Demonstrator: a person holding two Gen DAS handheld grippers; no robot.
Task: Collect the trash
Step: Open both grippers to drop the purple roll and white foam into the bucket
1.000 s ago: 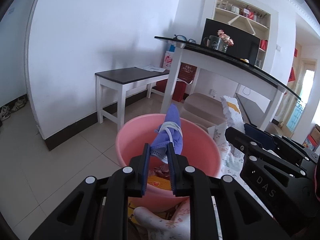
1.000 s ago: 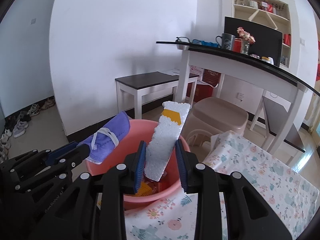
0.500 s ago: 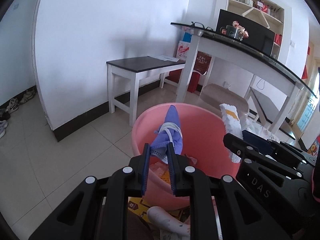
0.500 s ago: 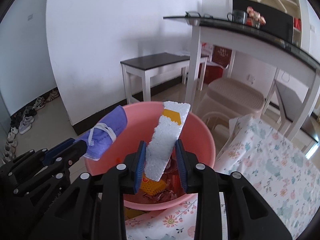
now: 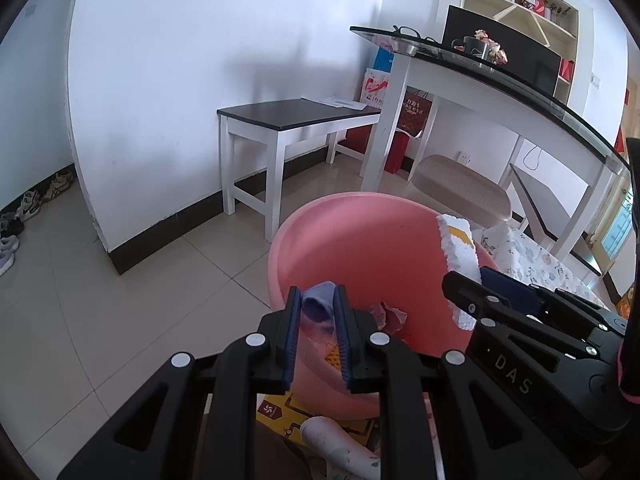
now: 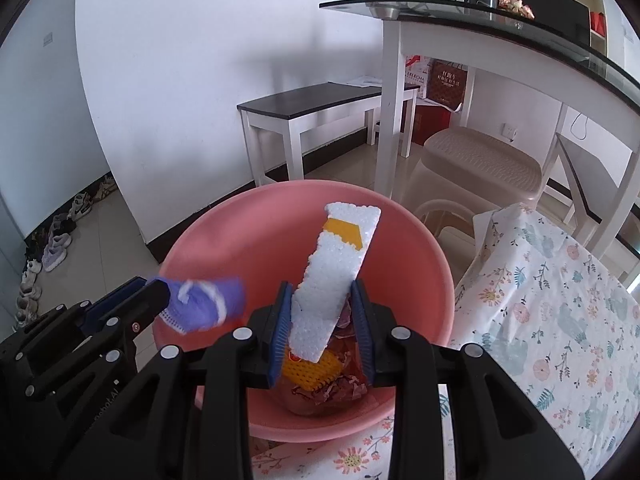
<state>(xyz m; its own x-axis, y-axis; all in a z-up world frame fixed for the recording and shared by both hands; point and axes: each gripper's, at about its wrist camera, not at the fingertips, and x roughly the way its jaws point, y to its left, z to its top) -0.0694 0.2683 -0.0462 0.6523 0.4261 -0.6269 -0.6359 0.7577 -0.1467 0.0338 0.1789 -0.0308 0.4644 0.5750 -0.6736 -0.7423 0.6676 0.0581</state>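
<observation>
A pink plastic basin stands on the floor beside the table, with crumpled wrappers and a yellow mesh piece inside. My right gripper is shut on a white foam strip with a yellow patch, held over the basin; the strip also shows in the left wrist view. My left gripper has its jaws parted over the basin. The purple face mask sits loose between the jaws, blurred and dropping in the right wrist view.
A floral tablecloth covers the table at right. A beige plastic stool, a dark-topped white bench and a glass-topped desk stand behind the basin. Shoes line the left wall.
Both grippers have moved forward over the basin. My left gripper's jaws have opened and the purple mask has slipped down and tilted out of its upright hold.
</observation>
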